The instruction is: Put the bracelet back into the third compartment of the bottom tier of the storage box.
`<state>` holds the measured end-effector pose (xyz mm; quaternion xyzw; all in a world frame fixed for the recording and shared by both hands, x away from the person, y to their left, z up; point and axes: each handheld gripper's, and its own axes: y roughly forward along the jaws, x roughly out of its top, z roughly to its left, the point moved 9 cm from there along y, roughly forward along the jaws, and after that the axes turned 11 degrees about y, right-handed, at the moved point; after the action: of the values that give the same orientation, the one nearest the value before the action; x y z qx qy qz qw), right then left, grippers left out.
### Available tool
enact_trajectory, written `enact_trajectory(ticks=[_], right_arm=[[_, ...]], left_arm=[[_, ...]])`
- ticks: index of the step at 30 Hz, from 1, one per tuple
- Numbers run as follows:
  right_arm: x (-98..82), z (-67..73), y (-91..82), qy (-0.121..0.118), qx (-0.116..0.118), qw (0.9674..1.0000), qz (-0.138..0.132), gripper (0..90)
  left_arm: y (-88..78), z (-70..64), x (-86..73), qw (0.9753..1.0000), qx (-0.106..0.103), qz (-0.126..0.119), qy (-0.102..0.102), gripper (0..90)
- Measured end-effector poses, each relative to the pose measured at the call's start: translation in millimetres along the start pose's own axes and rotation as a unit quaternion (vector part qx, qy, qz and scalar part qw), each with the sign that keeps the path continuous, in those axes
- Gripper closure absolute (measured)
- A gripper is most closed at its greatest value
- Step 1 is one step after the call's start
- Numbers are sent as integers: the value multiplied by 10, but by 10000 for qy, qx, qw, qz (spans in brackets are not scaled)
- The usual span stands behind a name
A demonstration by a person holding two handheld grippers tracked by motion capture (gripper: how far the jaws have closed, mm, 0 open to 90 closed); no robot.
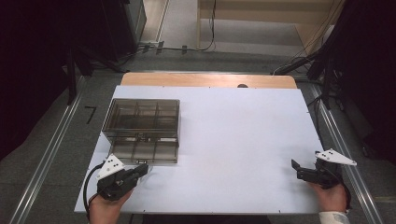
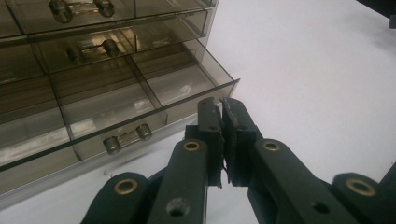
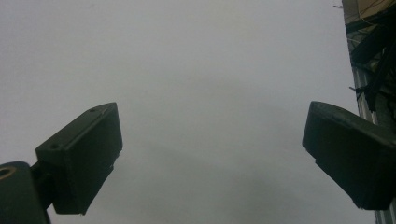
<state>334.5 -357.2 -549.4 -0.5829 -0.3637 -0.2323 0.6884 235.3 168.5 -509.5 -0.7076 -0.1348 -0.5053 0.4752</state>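
High view: a white table carries a smoky clear box on its left half, set toward the near-left part of the surface. The box is a small chest of drawers with inner dividers, and its lowest drawer stands pulled out toward the person. The left gripper lies low at the near-left corner, held by the left hand, its tips just beside the front edge of the open drawer. A grey three-cornered plate sits on top of it and a black cable loops off its left side. The right gripper rests at the near-right edge of the table, well apart from the box, in the right hand, with bare white surface in front of it.

In the left gripper view the left gripper has its jaws pressed narrow together, only a thin slit between the pads, and nothing shows between them. Their tips lie just below the right front corner of the drawer. A clear bar handle with two dark knobs is on the drawer's front, left of the tips. Upper drawers carry like handles.

In the right gripper view the right gripper has its jaws spread wide, empty, over plain white table.
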Motion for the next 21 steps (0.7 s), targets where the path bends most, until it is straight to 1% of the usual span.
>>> enact_trajectory(ticks=[9,14,21], right_arm=[[2,6,3,5,9,10000,0,36],[2,6,6,5,13,10000,-2,36],[1,6,8,11,13,10000,4,36]], left_arm=[[8,-6,80,10000,-32,-84,13,879],[46,-1,133,9999,-34,-103,25,879],[87,14,227,9998,-25,-219,-17,879]])
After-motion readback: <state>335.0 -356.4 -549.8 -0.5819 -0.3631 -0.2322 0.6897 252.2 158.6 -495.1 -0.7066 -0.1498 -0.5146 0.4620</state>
